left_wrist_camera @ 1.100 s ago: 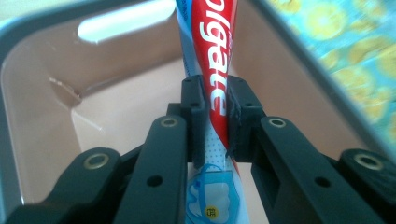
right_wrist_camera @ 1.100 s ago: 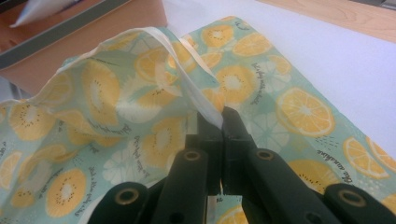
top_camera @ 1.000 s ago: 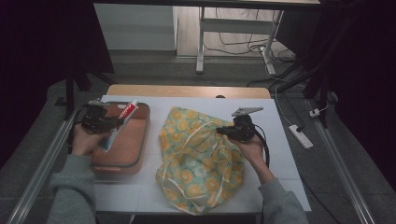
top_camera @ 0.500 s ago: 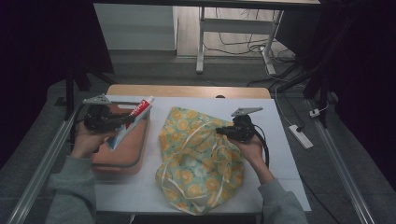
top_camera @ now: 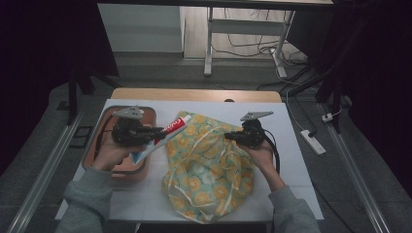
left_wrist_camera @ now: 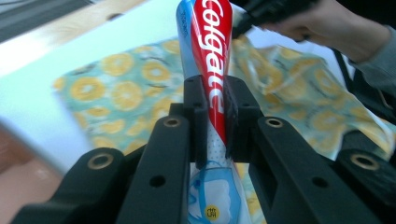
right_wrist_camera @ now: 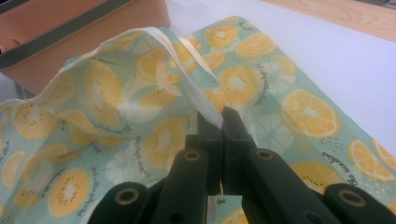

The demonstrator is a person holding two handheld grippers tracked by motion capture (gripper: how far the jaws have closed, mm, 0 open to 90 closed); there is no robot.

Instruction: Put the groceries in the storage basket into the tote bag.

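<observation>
A: Two grippers, both loaded. Log the left gripper (left_wrist_camera: 211, 116) first: jaws closed down on a toothpaste tube (left_wrist_camera: 209, 56), clamped about mid-body, red-and-white lettering running away from the jaws.

B: And the right gripper (right_wrist_camera: 219, 122)?

A: Jaws pinched together on the white-trimmed rim of the fabric bag (right_wrist_camera: 140, 107), holding that edge lifted so the cloth stands up in a fold. In the high view it sits at the bag's far right edge (top_camera: 248, 135).

B: Where is the tube relative to the bag?

A: In the high view the tube (top_camera: 158, 140) hangs in the air over the gap between the orange tray (top_camera: 97, 150) and the bag (top_camera: 209, 174). Its long axis runs diagonally, red end pointing up and toward the bag, blue-and-white end down over the tray rim. The red tip is just at the bag's near-left edge.

B: So which hand is nearer the opening?

A: The right one is holding it; the left brings the tube in from the tray side. My reading: the mouth faces roughly toward the tube, but I cannot tell how wide it gapes.

B: Appearance of the bag?

A: Soft, rumpled, pale green with yellow citrus slices, white drawstring looping across it, lying on the white table sheet (top_camera: 296, 160). Tube looks glossy and flattened.
</observation>
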